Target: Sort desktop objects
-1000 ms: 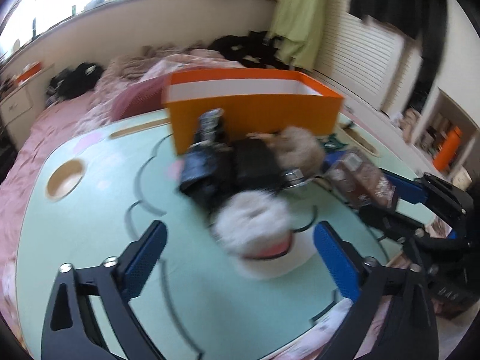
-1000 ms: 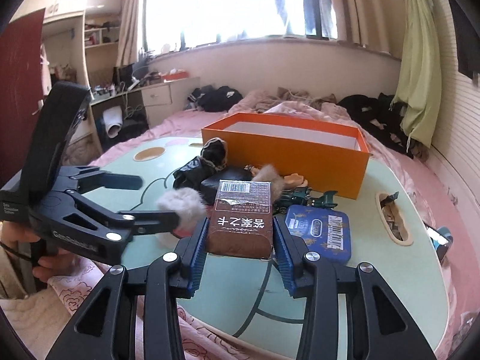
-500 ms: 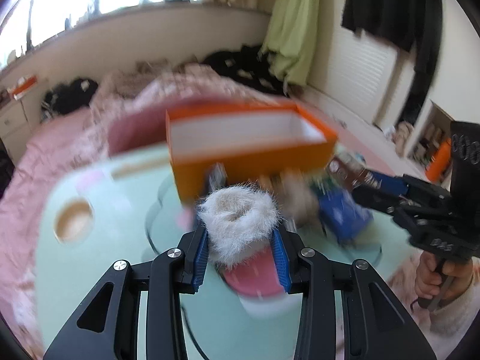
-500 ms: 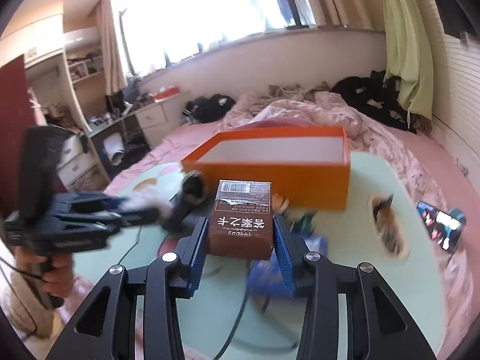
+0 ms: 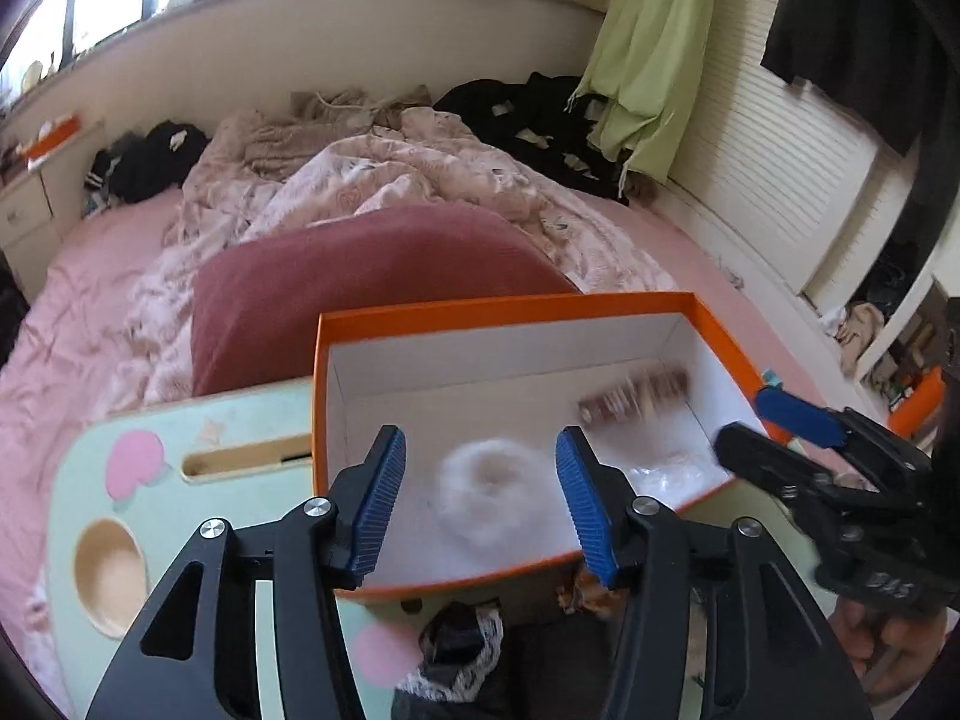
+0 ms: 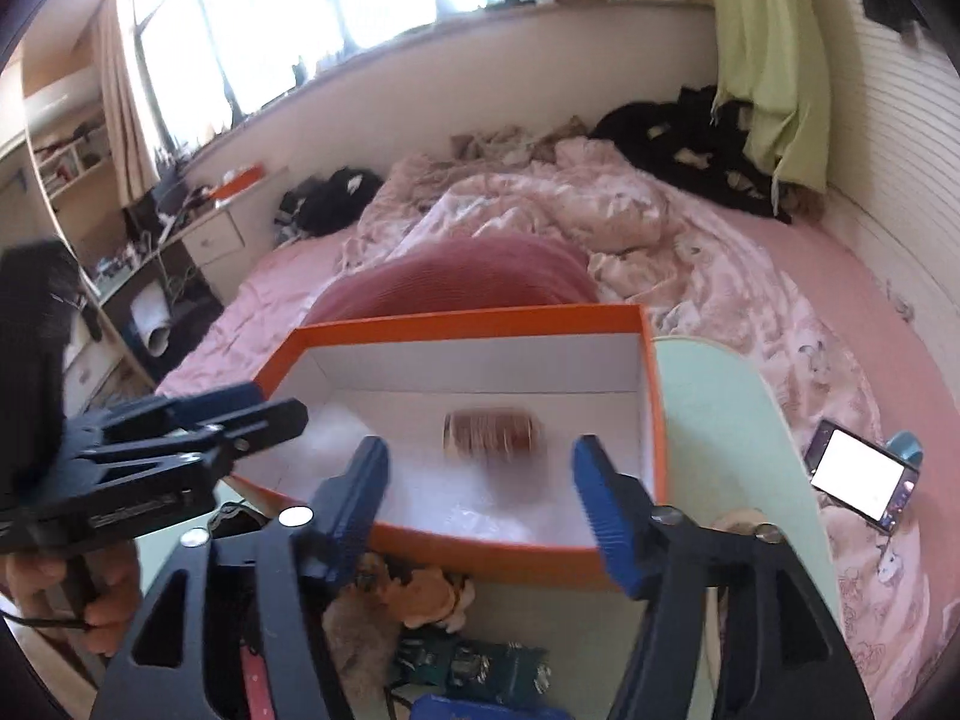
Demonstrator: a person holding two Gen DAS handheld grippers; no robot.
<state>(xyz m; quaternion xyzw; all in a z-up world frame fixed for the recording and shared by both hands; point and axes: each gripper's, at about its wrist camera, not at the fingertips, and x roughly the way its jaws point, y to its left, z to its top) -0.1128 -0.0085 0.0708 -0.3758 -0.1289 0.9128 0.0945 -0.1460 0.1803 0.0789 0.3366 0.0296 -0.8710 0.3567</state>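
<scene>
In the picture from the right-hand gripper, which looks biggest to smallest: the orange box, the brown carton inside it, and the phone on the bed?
1. orange box
2 and 3. brown carton and phone: they look alike, and the carton is blurred, so I won't rank them.

Daylight glares through the overexposed window [image 6: 336, 12]; fisheye edges curve and darken, and box [image 5: 708, 324] contents smear with motion blur.

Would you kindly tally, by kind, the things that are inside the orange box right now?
Fluffy white item: 1
Brown carton, blurred: 1
Total: 2 inside the orange box

Both grippers, left and right, have jaws opening with nothing between them; each item lies free below.
</scene>
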